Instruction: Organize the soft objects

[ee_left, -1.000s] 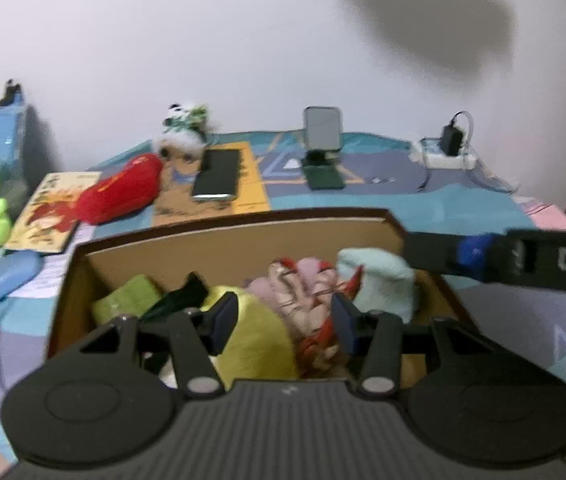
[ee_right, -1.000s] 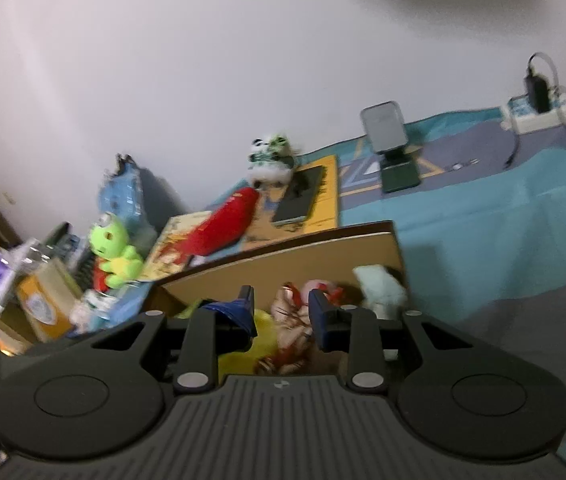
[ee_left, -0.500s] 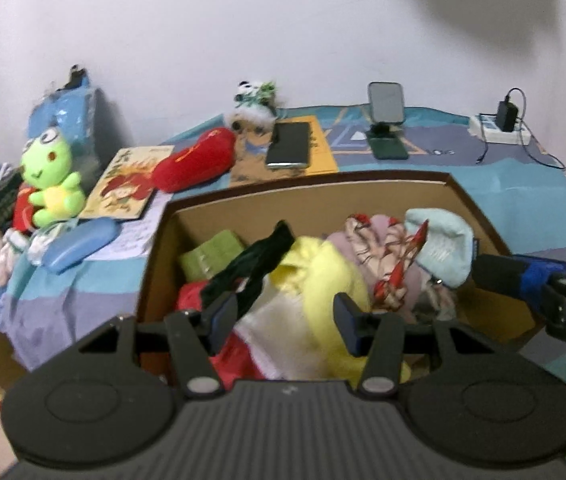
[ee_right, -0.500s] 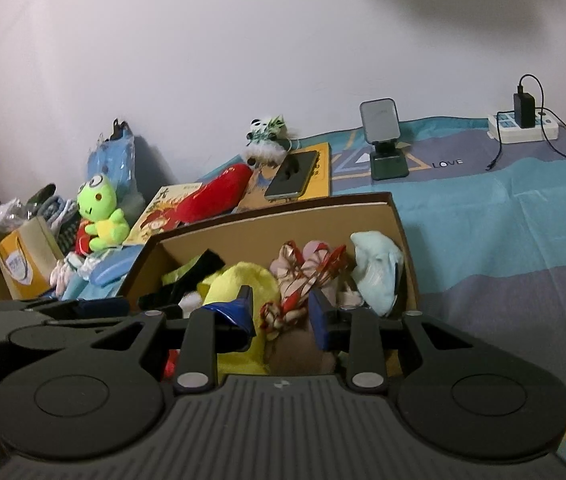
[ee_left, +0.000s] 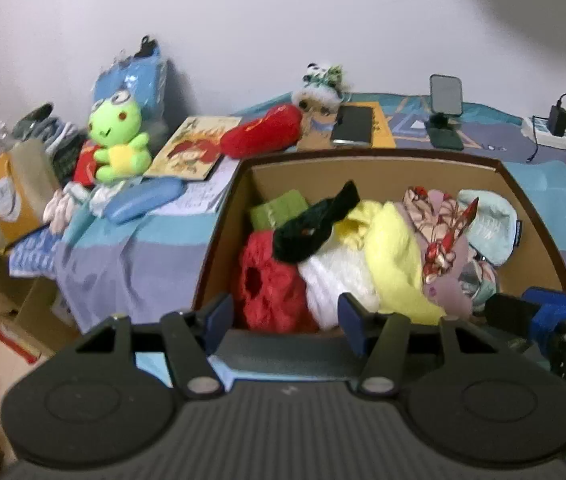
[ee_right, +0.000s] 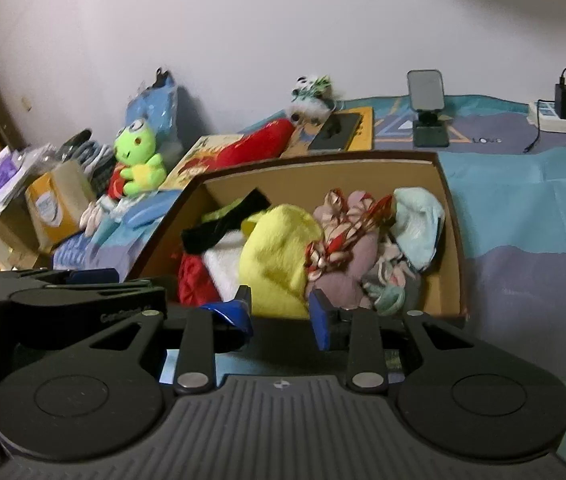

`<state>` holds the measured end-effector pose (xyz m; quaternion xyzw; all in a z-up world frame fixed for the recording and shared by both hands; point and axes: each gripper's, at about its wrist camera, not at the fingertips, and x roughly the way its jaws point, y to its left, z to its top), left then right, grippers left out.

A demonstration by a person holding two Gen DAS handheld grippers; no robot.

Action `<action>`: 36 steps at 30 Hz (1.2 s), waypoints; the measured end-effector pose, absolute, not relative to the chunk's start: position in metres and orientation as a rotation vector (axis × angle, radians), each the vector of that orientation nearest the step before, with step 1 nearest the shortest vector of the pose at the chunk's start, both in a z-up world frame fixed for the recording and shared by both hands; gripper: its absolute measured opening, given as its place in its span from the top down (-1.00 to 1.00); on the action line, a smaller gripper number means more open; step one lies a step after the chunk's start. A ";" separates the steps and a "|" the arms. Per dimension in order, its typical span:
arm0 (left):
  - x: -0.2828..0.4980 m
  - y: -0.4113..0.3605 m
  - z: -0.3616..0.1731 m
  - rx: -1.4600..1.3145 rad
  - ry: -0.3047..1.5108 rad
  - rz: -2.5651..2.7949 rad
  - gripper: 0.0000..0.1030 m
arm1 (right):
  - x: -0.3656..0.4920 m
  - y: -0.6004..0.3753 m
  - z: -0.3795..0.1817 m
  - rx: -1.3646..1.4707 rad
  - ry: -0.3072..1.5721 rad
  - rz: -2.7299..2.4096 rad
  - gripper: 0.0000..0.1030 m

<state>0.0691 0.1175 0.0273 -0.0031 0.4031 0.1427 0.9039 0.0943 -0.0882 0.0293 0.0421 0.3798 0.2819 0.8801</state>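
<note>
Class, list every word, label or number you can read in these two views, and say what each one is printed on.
"LOVE": on the bedspread, near the phone stand.
Embossed word on the left tool's arm: too blurred to read.
Pale blue hat lettering: too blurred.
Book cover and yellow box label: unreadable.

Both hand-held grippers (ee_left: 283, 322) (ee_right: 281, 314) gape — empty.
</note>
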 end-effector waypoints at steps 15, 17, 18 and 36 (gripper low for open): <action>0.039 0.047 -0.005 -0.009 0.930 0.228 -0.14 | 0.067 -0.144 0.015 0.038 0.866 0.531 0.69; 0.037 0.031 -0.009 0.010 0.941 0.198 -0.14 | 0.066 -0.157 0.012 0.037 0.878 0.488 0.68; 0.037 0.021 -0.011 0.024 0.944 0.180 -0.14 | 0.065 -0.164 0.011 0.038 0.882 0.469 0.68; 0.052 -0.127 -0.023 0.183 0.958 -0.128 -0.14 | 0.053 -0.290 0.003 0.095 0.896 0.086 0.65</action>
